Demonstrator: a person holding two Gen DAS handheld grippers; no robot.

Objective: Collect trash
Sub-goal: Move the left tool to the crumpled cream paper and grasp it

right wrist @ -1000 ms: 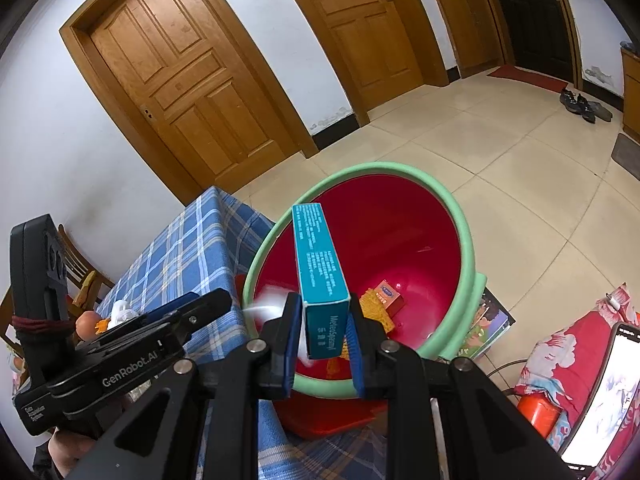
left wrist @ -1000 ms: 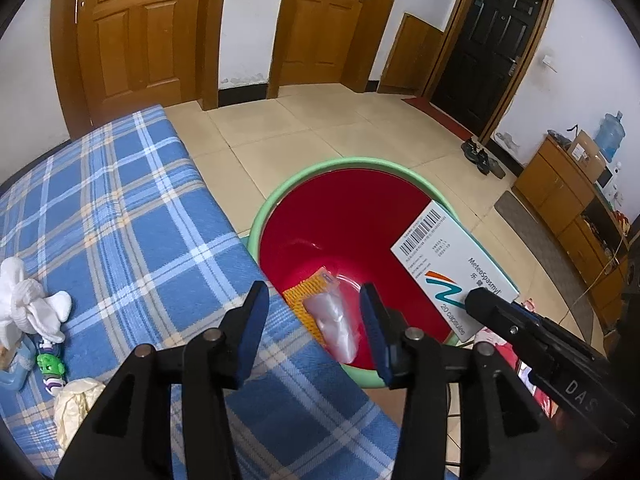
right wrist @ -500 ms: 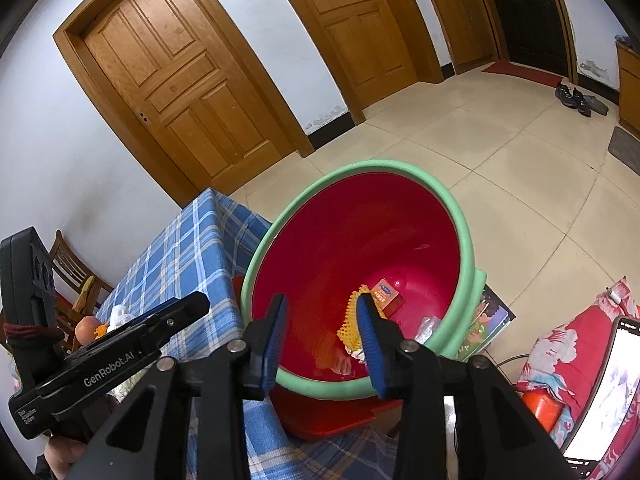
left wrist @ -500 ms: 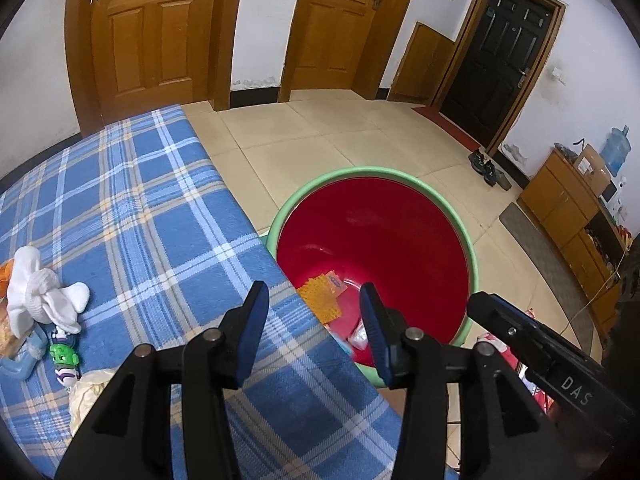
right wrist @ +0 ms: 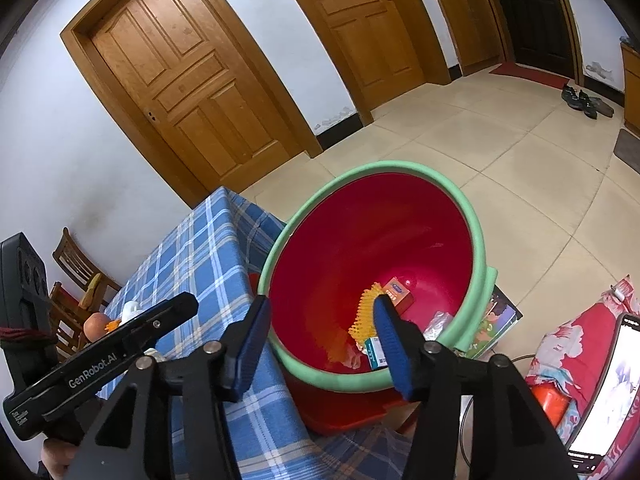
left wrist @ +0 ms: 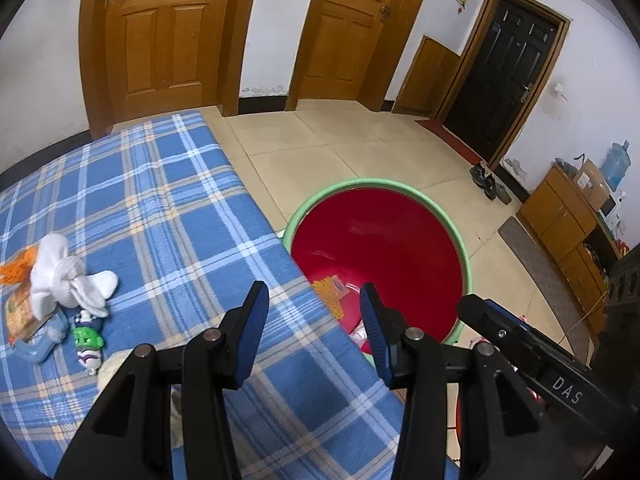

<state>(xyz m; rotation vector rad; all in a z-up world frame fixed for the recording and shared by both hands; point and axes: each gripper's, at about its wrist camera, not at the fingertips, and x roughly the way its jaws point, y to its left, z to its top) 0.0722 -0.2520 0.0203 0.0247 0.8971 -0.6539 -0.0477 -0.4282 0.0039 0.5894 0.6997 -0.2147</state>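
A red bin with a green rim [left wrist: 460,240] [right wrist: 478,236] stands on the floor beside the table. Inside it lie an orange mesh piece [right wrist: 362,314], a small orange box [right wrist: 398,294], a teal medicine box [right wrist: 376,354] and a clear wrapper [right wrist: 436,322]. My left gripper [left wrist: 314,328] is open and empty over the table edge next to the bin. My right gripper [right wrist: 322,344] is open and empty above the bin's near rim. On the table lie a white sock bundle [left wrist: 66,276], a crumpled paper wad [left wrist: 110,370] and a green toy [left wrist: 88,338].
The table has a blue plaid cloth [left wrist: 160,208] [right wrist: 192,256]. A snack pack [left wrist: 18,312] and blue item [left wrist: 38,350] sit at its left. Wooden chairs [right wrist: 76,276] stand behind. A red bag and a phone [right wrist: 600,392] lie at right on the floor.
My right gripper opened and let go of the teal medicine box, which now lies in the bin. The clear wrapper has dropped from the left gripper's view into the bin. Both grippers drew back.
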